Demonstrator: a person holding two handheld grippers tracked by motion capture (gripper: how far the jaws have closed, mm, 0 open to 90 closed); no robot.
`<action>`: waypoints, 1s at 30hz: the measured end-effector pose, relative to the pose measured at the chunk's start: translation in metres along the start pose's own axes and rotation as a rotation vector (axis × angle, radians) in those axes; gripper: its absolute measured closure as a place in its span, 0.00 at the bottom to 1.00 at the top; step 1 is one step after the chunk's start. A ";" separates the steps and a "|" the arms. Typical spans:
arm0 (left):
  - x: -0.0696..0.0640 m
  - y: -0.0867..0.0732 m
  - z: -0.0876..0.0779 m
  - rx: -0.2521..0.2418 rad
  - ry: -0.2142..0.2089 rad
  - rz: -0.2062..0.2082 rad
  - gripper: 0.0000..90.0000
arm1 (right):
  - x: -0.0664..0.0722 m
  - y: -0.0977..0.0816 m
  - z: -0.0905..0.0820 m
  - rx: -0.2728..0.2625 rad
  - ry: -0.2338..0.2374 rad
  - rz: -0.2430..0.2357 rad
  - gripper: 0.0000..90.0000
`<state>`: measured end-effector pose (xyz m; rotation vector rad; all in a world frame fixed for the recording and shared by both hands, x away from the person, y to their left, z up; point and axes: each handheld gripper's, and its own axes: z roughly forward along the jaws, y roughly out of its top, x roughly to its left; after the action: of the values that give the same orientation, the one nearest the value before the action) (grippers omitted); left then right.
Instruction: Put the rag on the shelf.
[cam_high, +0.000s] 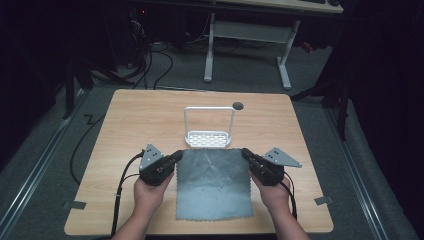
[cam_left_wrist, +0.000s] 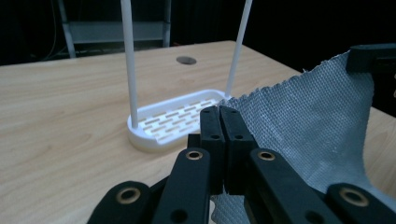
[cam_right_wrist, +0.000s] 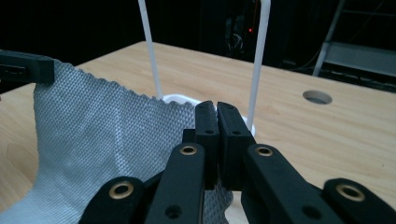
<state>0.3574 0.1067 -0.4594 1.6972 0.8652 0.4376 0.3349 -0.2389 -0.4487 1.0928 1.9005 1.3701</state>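
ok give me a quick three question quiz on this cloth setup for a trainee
1. True or false: both tongs are shut on the grey cloth.
2. Which part of the cloth does each hold? A) the near corners B) the far corners, nearest the rack C) the middle of the side edges
3. What stands on the table just beyond the cloth?

Key
1. True: the left tongs and the right tongs each pinch the fabric.
2. B: the far edge is raised between them, and the near edge lies on the table.
3. A white rack, a slotted base with a tall hoop handle.
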 end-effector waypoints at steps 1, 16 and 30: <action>0.000 0.000 0.000 0.000 0.000 0.000 0.99 | 0.000 0.000 0.000 0.000 0.000 0.000 0.98; -0.001 0.043 -0.004 -0.116 0.009 0.043 1.00 | -0.002 0.045 -0.006 -0.111 -0.015 -0.024 0.98; 0.008 0.081 -0.016 -0.196 0.038 0.081 1.00 | -0.002 0.078 -0.009 -0.178 -0.021 -0.038 0.98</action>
<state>0.3783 0.1145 -0.3793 1.5507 0.7575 0.5921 0.3517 -0.2335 -0.3718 0.9753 1.7386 1.4690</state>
